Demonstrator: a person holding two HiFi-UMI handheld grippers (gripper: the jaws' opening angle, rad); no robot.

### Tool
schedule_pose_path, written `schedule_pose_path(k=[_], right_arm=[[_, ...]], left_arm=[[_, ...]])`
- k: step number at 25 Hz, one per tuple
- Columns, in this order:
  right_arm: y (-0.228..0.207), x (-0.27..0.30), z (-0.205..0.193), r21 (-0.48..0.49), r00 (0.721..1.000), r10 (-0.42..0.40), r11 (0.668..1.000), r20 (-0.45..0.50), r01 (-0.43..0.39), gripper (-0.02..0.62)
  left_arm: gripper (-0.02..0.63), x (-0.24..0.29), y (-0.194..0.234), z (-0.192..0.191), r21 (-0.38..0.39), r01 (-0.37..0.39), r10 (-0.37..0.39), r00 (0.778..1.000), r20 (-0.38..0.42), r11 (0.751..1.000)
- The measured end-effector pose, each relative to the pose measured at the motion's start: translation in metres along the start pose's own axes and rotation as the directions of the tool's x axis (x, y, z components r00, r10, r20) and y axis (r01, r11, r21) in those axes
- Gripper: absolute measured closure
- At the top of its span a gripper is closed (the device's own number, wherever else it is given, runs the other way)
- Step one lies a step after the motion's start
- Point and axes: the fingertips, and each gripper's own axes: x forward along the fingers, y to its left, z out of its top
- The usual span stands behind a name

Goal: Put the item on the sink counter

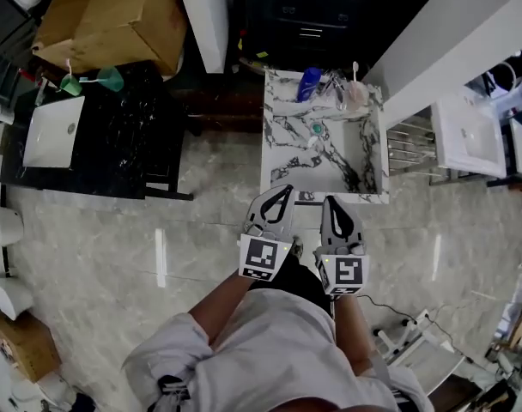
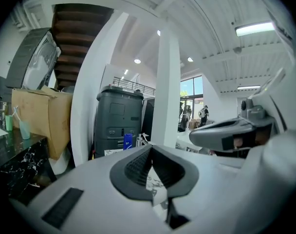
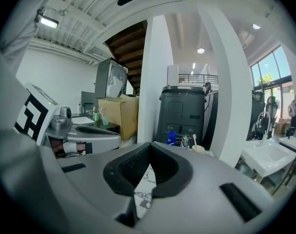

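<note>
A white marble sink counter (image 1: 282, 157) with a sunken basin stands just ahead of me. At its back are a blue bottle (image 1: 309, 82), a chrome faucet (image 1: 338, 91) and a pink cup (image 1: 356, 93) holding a toothbrush. My left gripper (image 1: 285, 189) and right gripper (image 1: 330, 201) hover side by side at the counter's near edge, both shut and empty. In the left gripper view the closed jaws (image 2: 152, 149) point toward the blue bottle (image 2: 128, 141). The right gripper (image 3: 149, 157) also faces the bottle (image 3: 171, 137) and cup (image 3: 198, 149).
A black marble counter (image 1: 124, 144) with a white basin (image 1: 53, 131) and green cups (image 1: 111, 77) stands to the left, a cardboard box (image 1: 115, 15) behind it. A towel rack (image 1: 407, 148) and white sinks (image 1: 467, 136) are to the right. Glossy tiled floor lies all around.
</note>
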Motion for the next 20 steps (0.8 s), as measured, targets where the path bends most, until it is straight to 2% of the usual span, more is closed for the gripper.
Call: schedule_pose_path(k=[4,11,20], right_arm=[[-0.005,-0.007,0.015,-0.028,1.0,0.014,1.0,0.021,-0.013,0.591],[-0.023,-0.037,0.037,-0.039,0.992,0.053,0.998,0.119,-0.049,0.592],[-0.048,-0.071,0.068,-0.035,0.972,0.074,0.997,0.221,-0.068,0.592]], left_arm=[[0.597,-0.004,-0.005,0.009,0.022,-0.018,0.018,1.0,0.009,1.0],[0.597,-0.023,-0.028,0.03,-0.013,-0.122,0.123,0.99,0.07,0.992],[0.597,-0.03,-0.065,0.071,0.023,-0.154,0.149,0.98,0.132,0.988]])
